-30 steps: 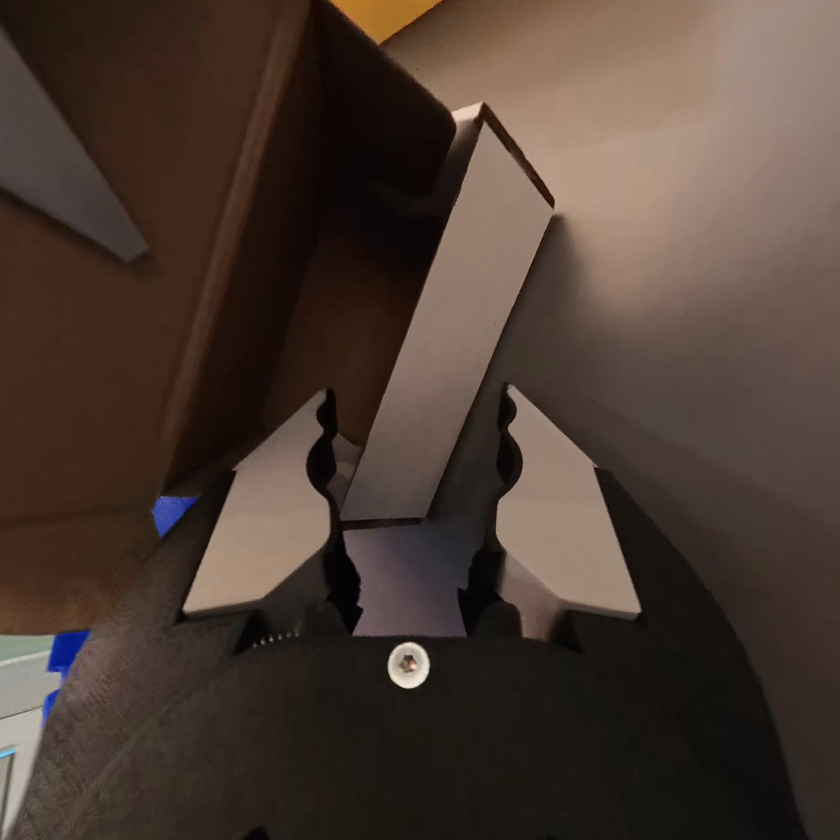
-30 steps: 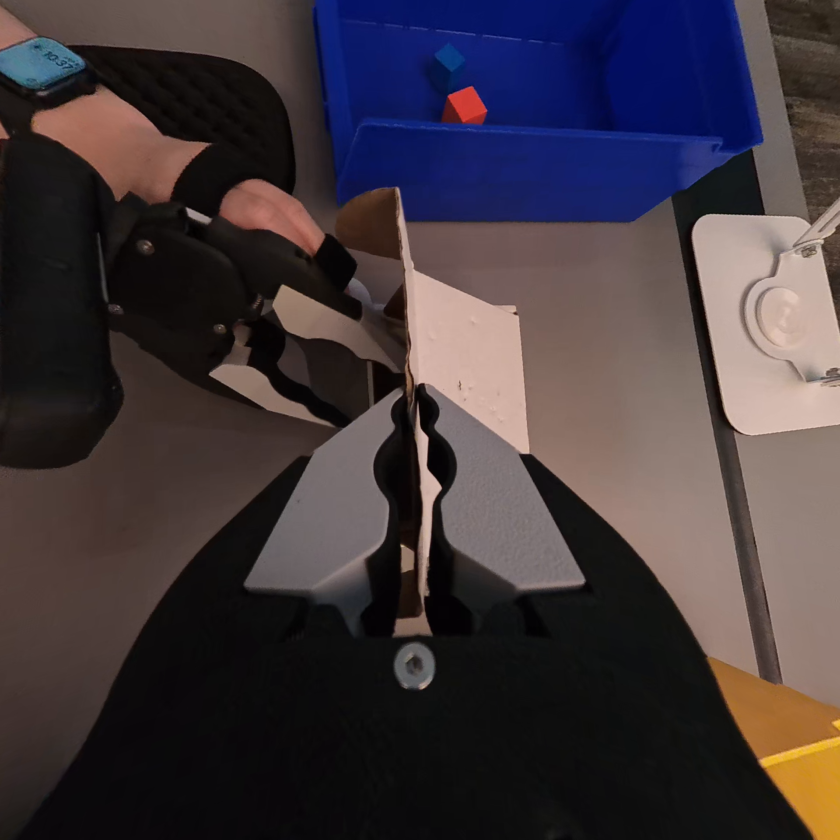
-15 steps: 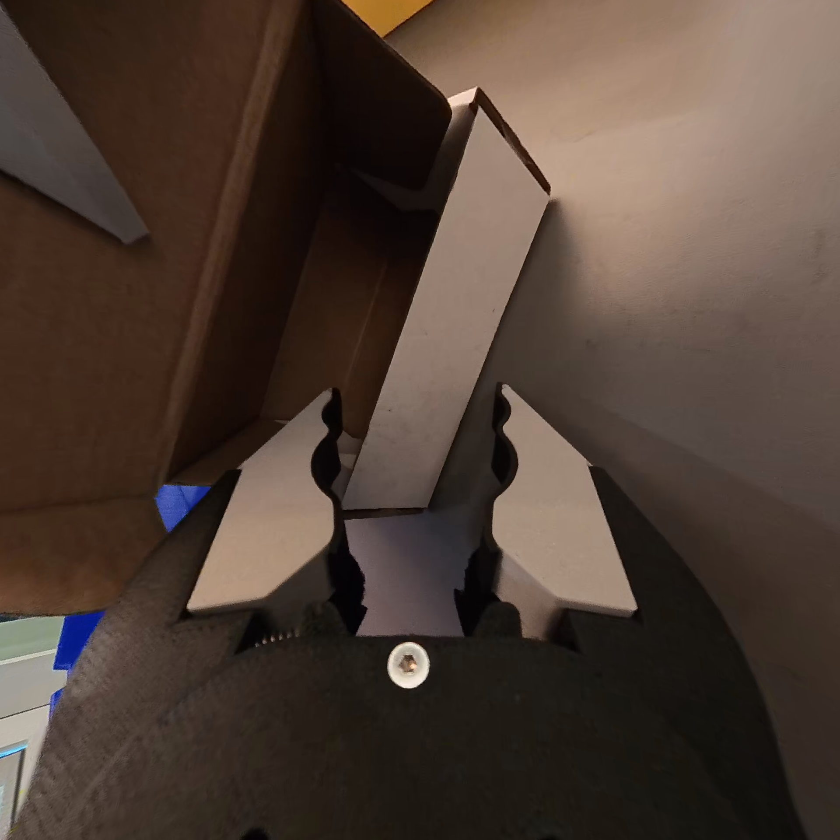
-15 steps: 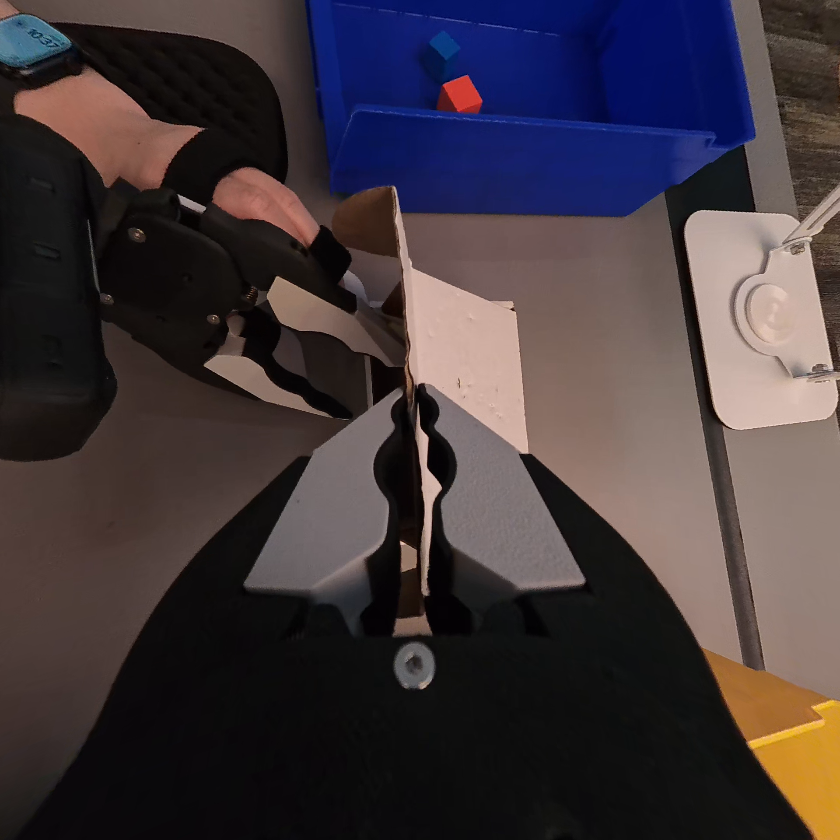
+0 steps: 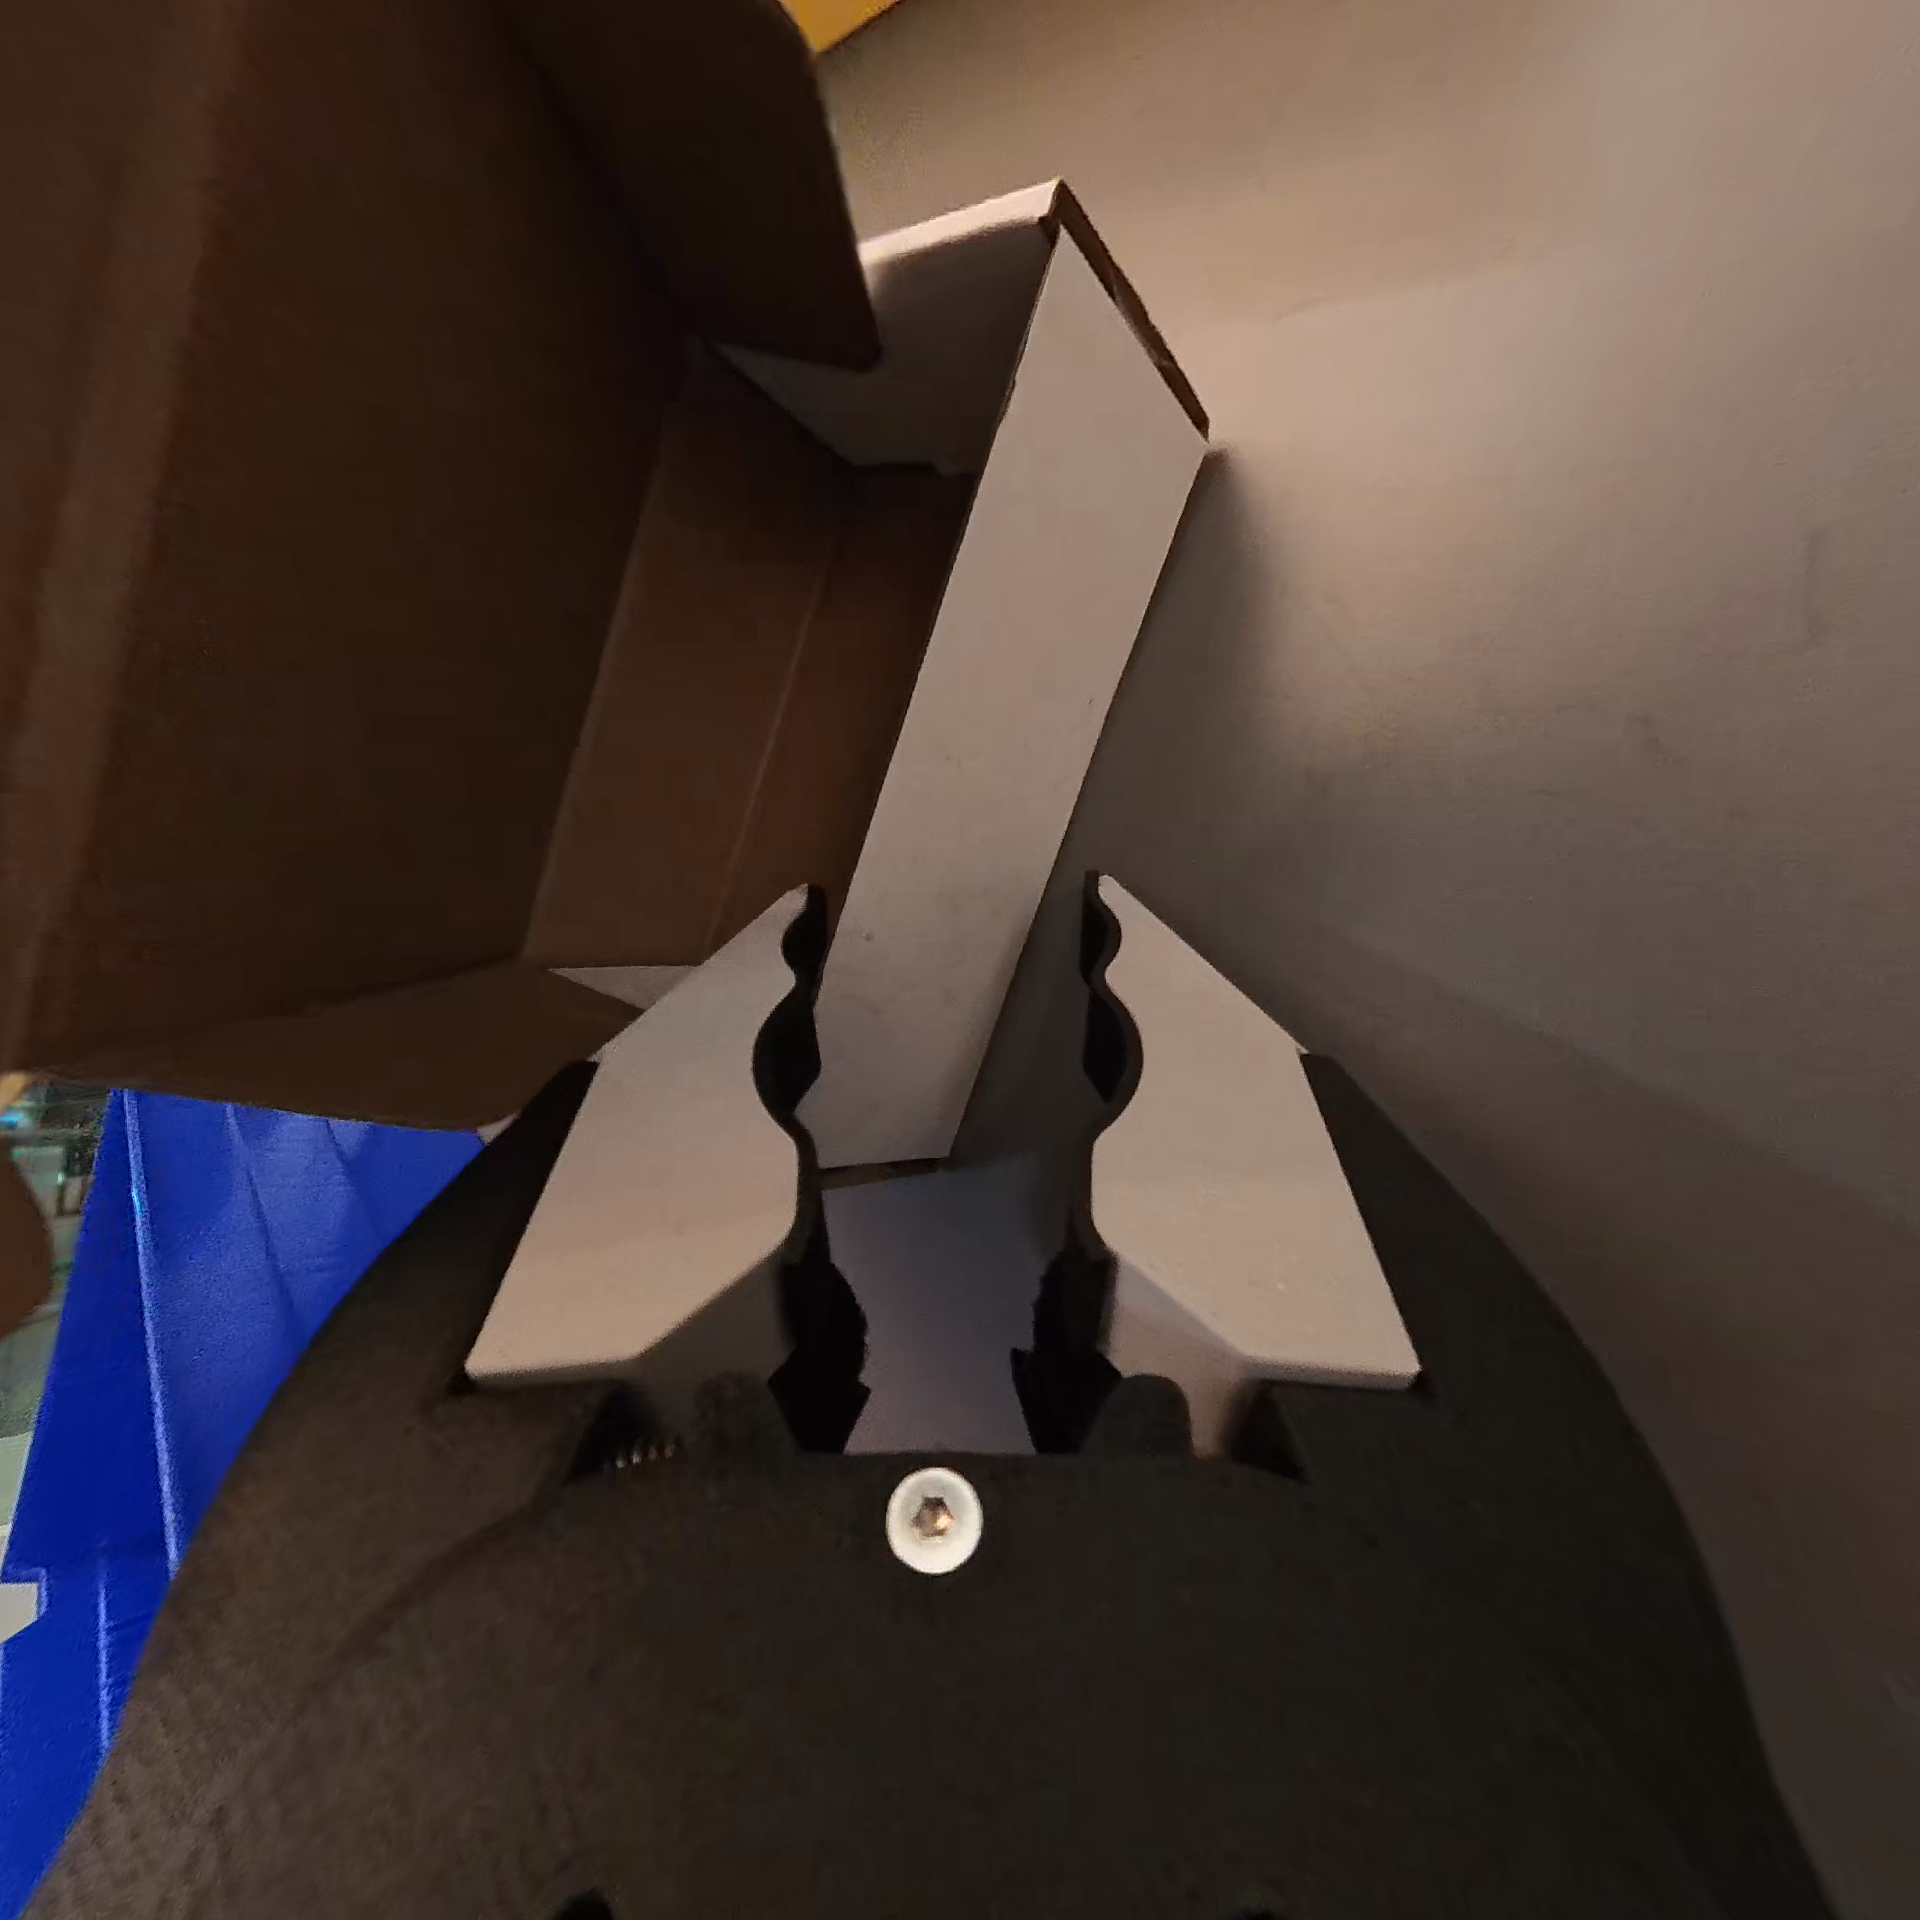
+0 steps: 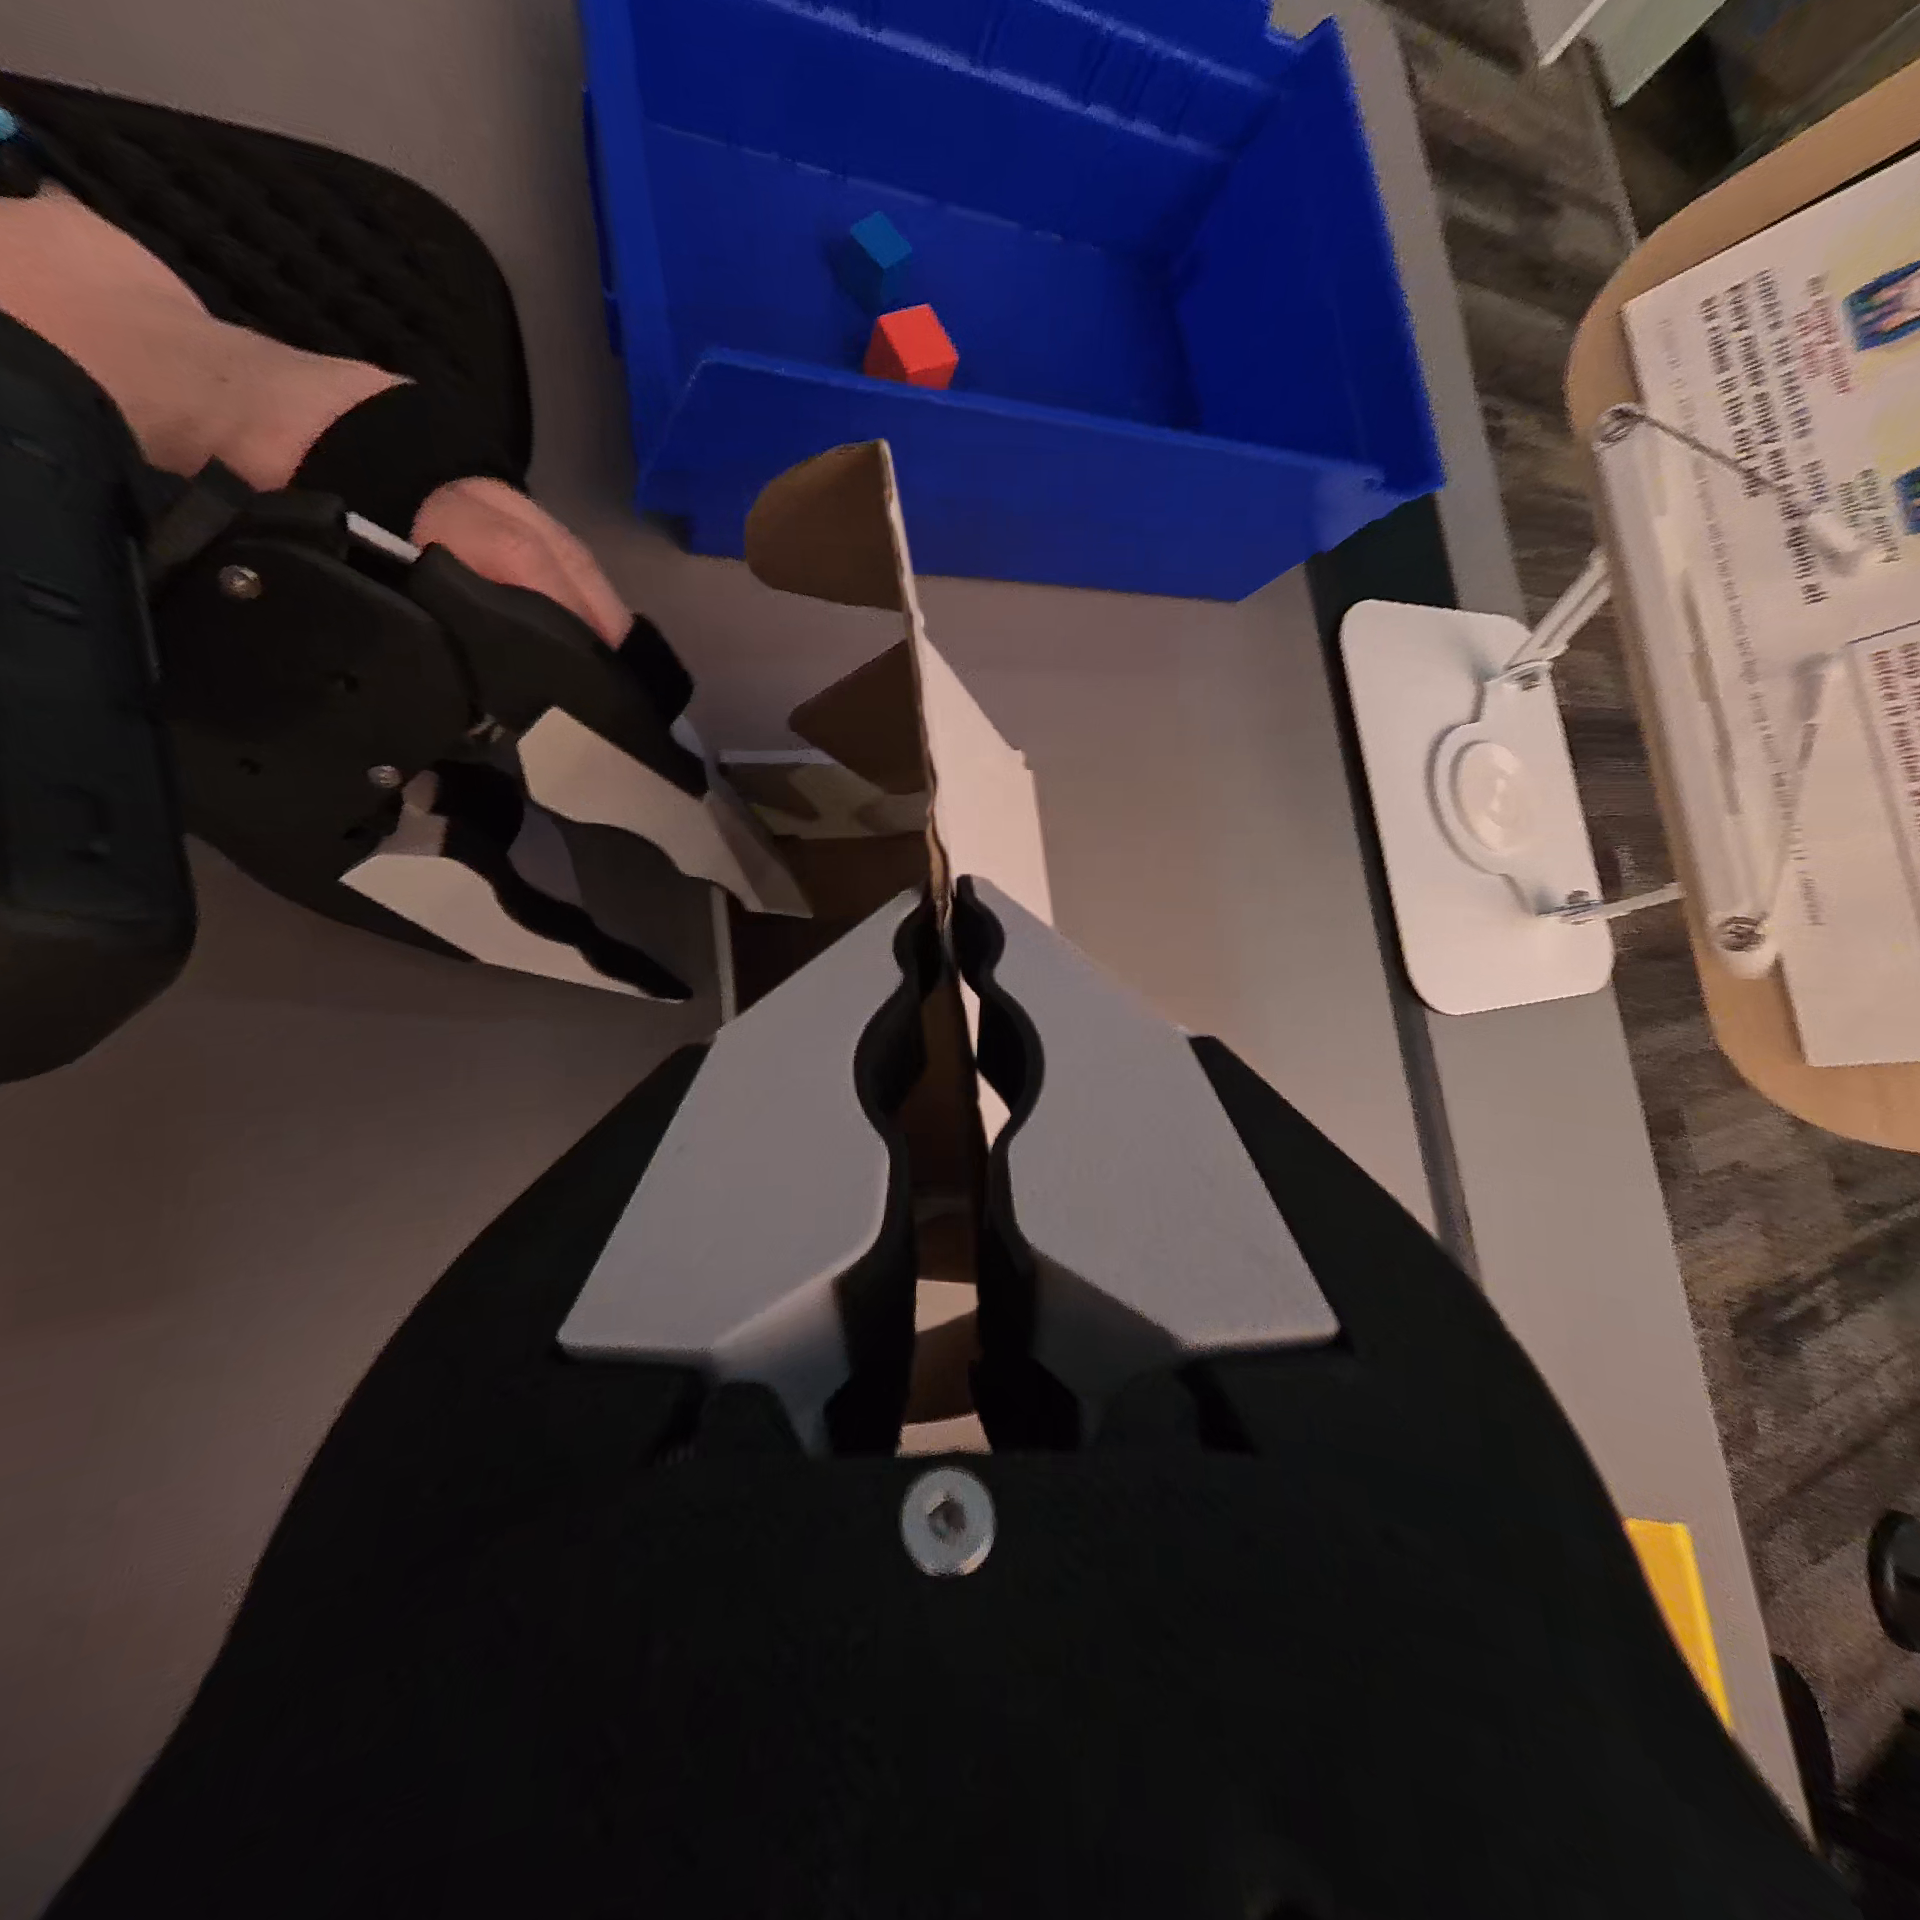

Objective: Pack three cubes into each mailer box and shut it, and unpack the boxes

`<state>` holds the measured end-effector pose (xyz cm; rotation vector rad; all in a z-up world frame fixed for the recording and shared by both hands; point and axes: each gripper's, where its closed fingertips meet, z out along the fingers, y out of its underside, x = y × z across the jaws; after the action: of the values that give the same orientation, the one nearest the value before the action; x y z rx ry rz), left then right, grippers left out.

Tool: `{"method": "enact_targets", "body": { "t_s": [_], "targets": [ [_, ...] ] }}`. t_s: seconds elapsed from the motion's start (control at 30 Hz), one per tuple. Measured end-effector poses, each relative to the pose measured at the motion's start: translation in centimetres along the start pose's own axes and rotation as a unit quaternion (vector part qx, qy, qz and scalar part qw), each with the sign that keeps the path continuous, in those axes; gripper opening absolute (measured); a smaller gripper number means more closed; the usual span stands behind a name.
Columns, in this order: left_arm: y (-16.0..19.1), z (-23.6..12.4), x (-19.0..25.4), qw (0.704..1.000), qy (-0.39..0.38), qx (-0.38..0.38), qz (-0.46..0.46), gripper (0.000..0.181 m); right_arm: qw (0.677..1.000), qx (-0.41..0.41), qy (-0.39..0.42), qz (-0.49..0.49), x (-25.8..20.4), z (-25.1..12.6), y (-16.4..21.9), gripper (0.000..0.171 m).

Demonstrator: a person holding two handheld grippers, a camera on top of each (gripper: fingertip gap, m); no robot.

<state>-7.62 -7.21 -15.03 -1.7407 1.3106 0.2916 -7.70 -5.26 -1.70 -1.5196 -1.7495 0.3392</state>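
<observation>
We see the mailer box (image 6: 977, 790) on the grey table (image 6: 312, 1195), lid raised. Right gripper (image 6: 951, 914) pinches the lid's edge between closed fingers. Left gripper (image 5: 951, 904) is spread around the front wall (image 5: 1029, 727), not clamped.

Mailer box (image 6: 987, 810), white outside and brown inside, open on the table; its lid (image 6: 940, 1049) stands upright, edge-on, nipped between the right gripper (image 6: 954, 904) fingers. Ahead of it a blue cube (image 6: 871, 252) and a red cube (image 6: 909, 341), just apart
</observation>
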Motion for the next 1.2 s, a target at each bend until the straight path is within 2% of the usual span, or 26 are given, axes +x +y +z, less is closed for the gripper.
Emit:
{"method": "enact_targets", "body": {
  "t_s": [0.1, 0.23, 0.4, 0.57, 0.8, 1.03, 1.2],
  "targets": [
    [0.0, 0.0, 0.0, 1.0, 0.0, 0.002, 0.004, 0.047, 0.999, 0.01, 0.038, 0.001, 2.2, -0.3, -0.4, 0.002],
    [0.0, -0.1, 0.1, 1.0, -0.002, 0.003, 0.007, 0.046, 0.99, 0.01, 0.135, -0.038, 6.7, 0.2, -0.4, 0.003],
    [0.0, -0.1, 0.1, 1.0, -0.004, 0.004, 0.013, 0.046, 0.975, -0.035, 0.206, -0.071, 11.6, 4.2, 2.2, 0.003],
    [0.0, -0.1, 0.1, 1.0, -0.008, 0.004, 0.022, 0.045, 0.969, -0.083, 0.215, -0.086, 13.3, 7.7, 4.9, 0.005],
    [0.2, 0.1, -0.3, 0.999, -0.019, -0.001, 0.028, 0.045, 0.969, -0.123, 0.196, -0.084, 14.1, 10.2, 8.5, 0.015],
    [0.3, 0.4, -0.6, 0.998, -0.035, -0.009, 0.042, 0.042, 0.969, -0.128, 0.194, -0.085, 14.2, 11.0, 9.6, 0.021],
    [0.0, 0.9, -0.9, 0.997, -0.047, -0.009, 0.06, 0.041, 0.958, -0.081, 0.271, -0.049, 15.7, 7.9, 6.8, 0.038]
  ]
}}
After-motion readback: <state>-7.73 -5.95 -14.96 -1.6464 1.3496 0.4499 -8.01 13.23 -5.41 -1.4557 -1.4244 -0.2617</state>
